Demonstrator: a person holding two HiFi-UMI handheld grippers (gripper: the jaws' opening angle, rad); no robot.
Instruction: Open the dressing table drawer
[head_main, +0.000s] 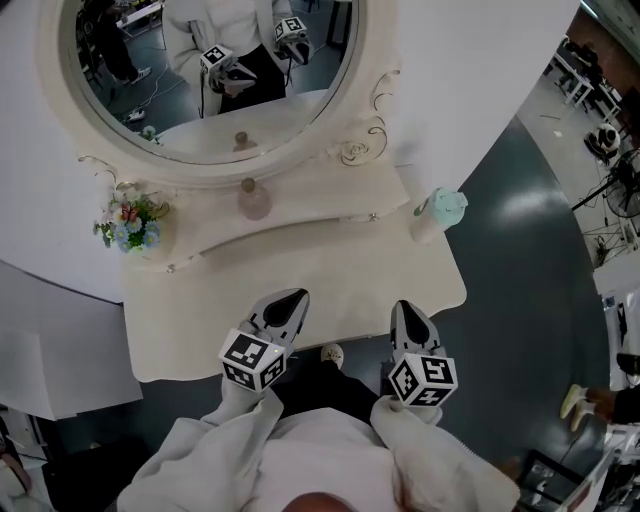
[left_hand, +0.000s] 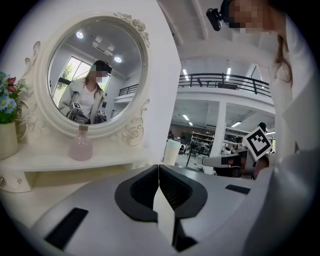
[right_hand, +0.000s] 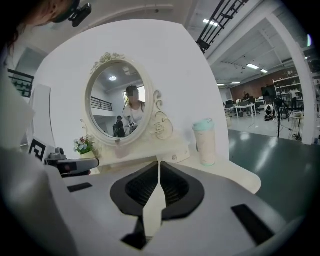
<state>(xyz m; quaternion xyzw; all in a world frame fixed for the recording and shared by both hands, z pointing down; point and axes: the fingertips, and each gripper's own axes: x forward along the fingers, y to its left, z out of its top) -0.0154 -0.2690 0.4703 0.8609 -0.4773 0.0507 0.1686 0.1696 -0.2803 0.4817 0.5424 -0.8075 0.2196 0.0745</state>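
As the dressing table (head_main: 330, 275) stands, flowers (head_main: 132, 222) in vase (left_hand: 7, 141), pink bottle (head_main: 253, 200), cup (head_main: 437, 213)

White sleeves (head_main: 205, 450), grey left tool (head_main: 288, 302) and right tool (head_main: 406, 312), black-white marker cubes (head_main: 253, 360).

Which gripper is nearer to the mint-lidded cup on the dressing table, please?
Right. The right gripper hangs over the front edge of the dressing table, in front of the cup; the left gripper is farther left along that edge.

Drawer front mostly hidden
It lay under the worktop's (head_main: 330, 270) overhang; the top edge cut off the mirror (head_main: 190, 125).
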